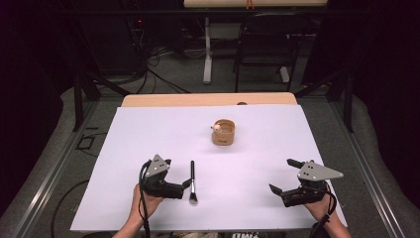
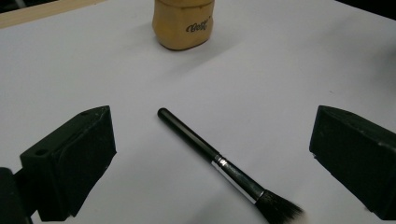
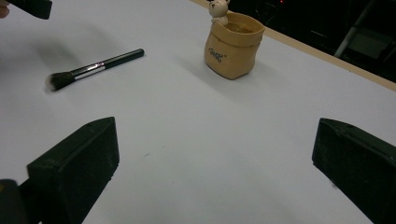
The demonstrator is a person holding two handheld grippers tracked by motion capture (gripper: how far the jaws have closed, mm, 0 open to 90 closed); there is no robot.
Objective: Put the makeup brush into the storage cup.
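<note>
Left hand-held gripper [image 1: 174, 174] agape beside brush [image 1: 192, 181], seemingly untouched

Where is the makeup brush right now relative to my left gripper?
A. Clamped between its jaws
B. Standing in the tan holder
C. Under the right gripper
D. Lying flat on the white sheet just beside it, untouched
D: the makeup brush lies flat on the white sheet next to the left gripper, whose jaws stand wide apart in the left gripper view with the brush free between them.
</note>
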